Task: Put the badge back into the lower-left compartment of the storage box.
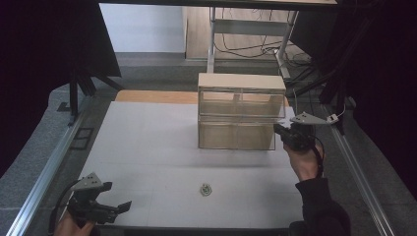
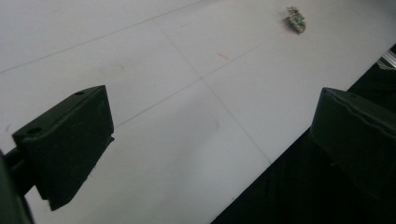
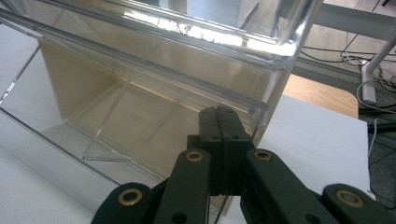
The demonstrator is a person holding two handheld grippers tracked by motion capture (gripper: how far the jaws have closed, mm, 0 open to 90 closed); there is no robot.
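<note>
Right gripper (image 3: 227, 122), jaws closed on nothing, noses at clear drawer box (image 1: 241, 110) corner to push; left gripper (image 1: 105, 204) idles, jaws open.

White table (image 1: 147, 142) bears a clear drawer cabinet (image 1: 241, 110) and, apparently, a small trinket (image 1: 206, 189).

Drawer cabinet (image 3: 140, 88) is looking like clear glossy plastic, glare streaking its smooth front; cabinet top (image 1: 241, 80) pale matt wood-like. Surface (image 2: 154, 56) is showing matt white, smooth. Right tool (image 3: 223, 122): matt black plastic.
</note>
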